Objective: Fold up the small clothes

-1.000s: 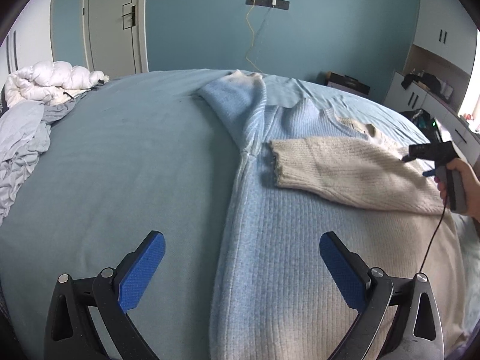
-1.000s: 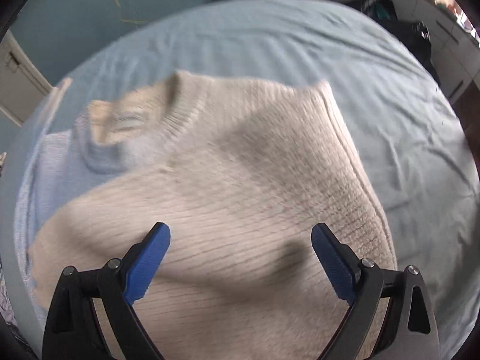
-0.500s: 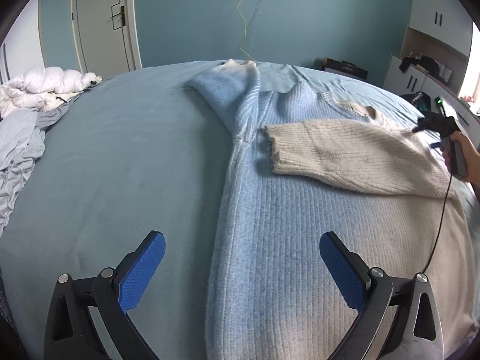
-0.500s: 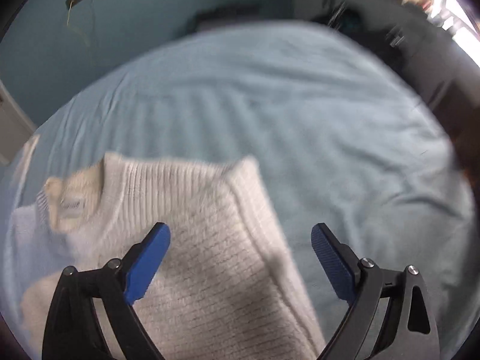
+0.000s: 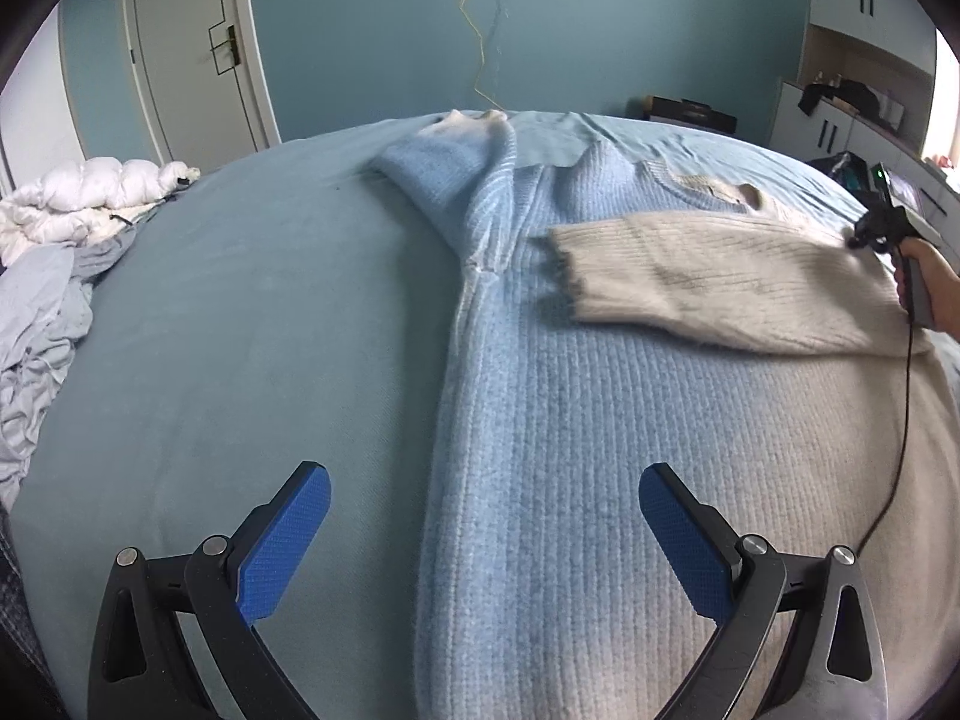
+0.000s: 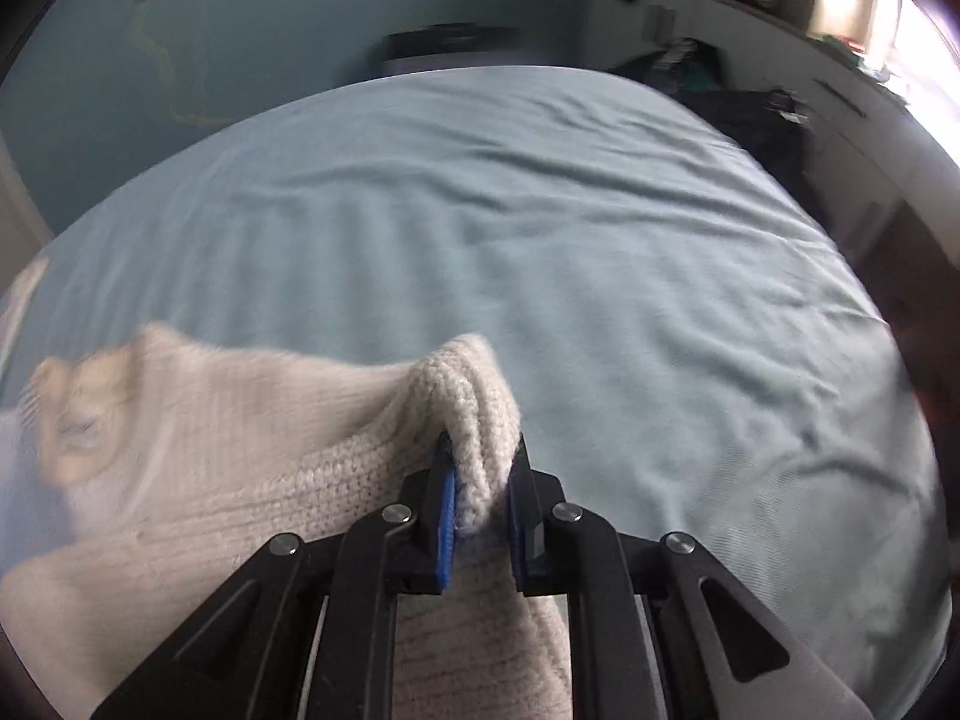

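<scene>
A blue-to-cream knit sweater [image 5: 600, 420] lies flat on the bed. Its cream right sleeve [image 5: 708, 276] is folded across the chest. Its blue left sleeve [image 5: 456, 180] stretches away toward the far edge. My left gripper [image 5: 480, 546] is open and empty, hovering over the sweater's left side edge near the hem. My right gripper [image 6: 480, 498] is shut on a pinched fold of cream knit at the sweater's right shoulder [image 6: 468, 396]. The right gripper also shows in the left wrist view [image 5: 882, 228], held in a hand at the sweater's right edge.
The bed has a light blue sheet [image 5: 240, 330]. A white duvet and grey bedding [image 5: 72, 216] are bunched at the bed's left side. White cabinets [image 5: 852, 96] and dark items [image 6: 750, 114] stand beyond the right side. A door [image 5: 192, 54] is at the back left.
My right gripper moved to the sweater's right shoulder and closed on a fold of cream knit. My left gripper stayed open and lowered slightly toward the sweater.
</scene>
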A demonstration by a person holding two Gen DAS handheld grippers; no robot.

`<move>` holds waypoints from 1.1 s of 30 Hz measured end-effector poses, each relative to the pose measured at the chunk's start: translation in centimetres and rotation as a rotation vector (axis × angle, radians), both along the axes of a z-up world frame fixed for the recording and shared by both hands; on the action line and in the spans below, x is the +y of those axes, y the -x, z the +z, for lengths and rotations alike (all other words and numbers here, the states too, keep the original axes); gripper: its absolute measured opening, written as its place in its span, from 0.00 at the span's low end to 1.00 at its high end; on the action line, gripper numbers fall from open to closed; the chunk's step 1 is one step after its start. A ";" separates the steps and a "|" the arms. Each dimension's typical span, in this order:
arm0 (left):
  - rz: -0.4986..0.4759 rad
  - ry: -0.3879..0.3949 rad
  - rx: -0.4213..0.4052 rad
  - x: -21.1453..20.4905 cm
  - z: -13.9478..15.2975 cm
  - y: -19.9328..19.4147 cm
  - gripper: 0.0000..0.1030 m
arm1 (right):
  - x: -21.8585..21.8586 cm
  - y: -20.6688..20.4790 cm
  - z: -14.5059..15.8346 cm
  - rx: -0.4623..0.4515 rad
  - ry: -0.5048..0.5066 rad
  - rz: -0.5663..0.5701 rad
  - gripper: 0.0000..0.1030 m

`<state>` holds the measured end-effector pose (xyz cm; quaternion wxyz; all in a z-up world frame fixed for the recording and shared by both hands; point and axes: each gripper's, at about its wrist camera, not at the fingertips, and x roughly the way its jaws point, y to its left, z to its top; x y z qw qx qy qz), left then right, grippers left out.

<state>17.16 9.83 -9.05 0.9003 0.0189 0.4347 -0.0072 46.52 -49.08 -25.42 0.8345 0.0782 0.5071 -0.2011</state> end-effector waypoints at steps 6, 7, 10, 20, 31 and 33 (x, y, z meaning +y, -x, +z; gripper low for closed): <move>-0.010 0.007 0.020 0.1 -0.3 -0.2 1.00 | -2.0 1.1 0.7 0.015 -0.085 -0.017 0.57; -0.015 0.005 0.021 -0.1 -0.3 -0.2 1.00 | -3.3 2.5 1.8 -0.012 -0.149 -0.029 0.63; -0.032 0.006 0.013 -0.5 0.0 -0.1 1.00 | -4.7 6.4 4.9 -0.089 -0.308 0.006 0.63; -0.018 0.041 0.006 -0.5 0.7 0.1 1.00 | -1.0 19.8 1.8 0.137 -0.167 0.311 0.61; -0.018 -0.047 -0.011 -0.8 0.6 0.7 1.00 | -3.6 19.6 -1.9 0.074 -0.137 -0.006 0.04; -0.017 -0.037 -0.010 -0.6 0.8 0.7 1.00 | -2.7 18.8 -0.9 0.144 -0.098 -0.034 0.23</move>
